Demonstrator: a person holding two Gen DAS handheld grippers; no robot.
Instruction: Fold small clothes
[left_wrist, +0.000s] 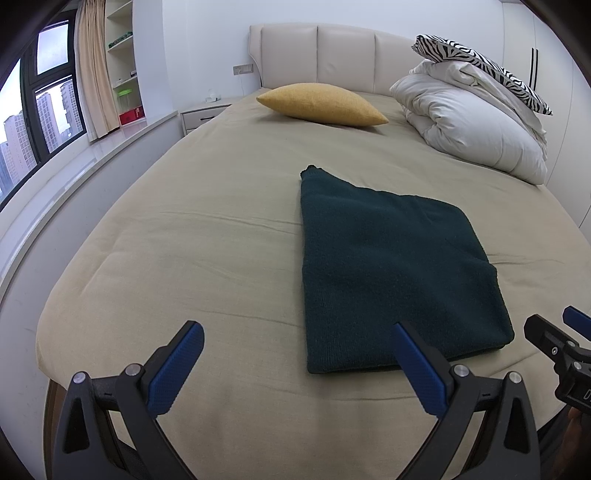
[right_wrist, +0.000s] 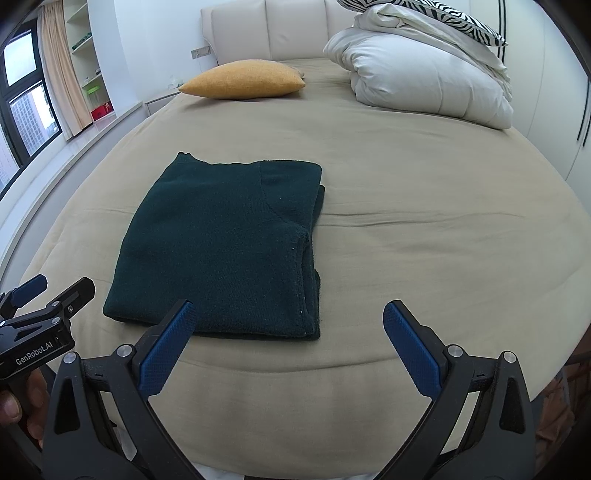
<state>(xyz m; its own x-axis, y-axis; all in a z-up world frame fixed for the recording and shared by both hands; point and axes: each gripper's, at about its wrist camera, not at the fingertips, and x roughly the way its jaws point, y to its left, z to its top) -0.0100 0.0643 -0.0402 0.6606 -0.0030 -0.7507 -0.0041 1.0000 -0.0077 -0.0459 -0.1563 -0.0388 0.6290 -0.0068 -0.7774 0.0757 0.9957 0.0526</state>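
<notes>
Beyond sweater (right_wrist: 225, 240) (folded): pillow (right_wrist: 243, 79), duvet (right_wrist: 424, 74).

Knit, woven cloth and matt plastic before us

We see a dark green sweater (right_wrist: 221, 240) of fuzzy, matt knit lying on a beige bedsheet (right_wrist: 424, 258) of smooth woven cloth with faint creases. Our left gripper (left_wrist: 297, 332) and right gripper (right_wrist: 288, 314) are matt black plastic with shiny metal rivets; their fingers (left_wrist: 177, 369) carry blue pads with a fine, dotted, rubbery texture. The headboard (left_wrist: 343, 55) looks like smooth cream leather with a soft sheen. The yellow cushion (left_wrist: 321, 103) is coarse-grained cloth, and the white duvet (left_wrist: 469, 122) is soft, slightly glossy fabric.
</notes>
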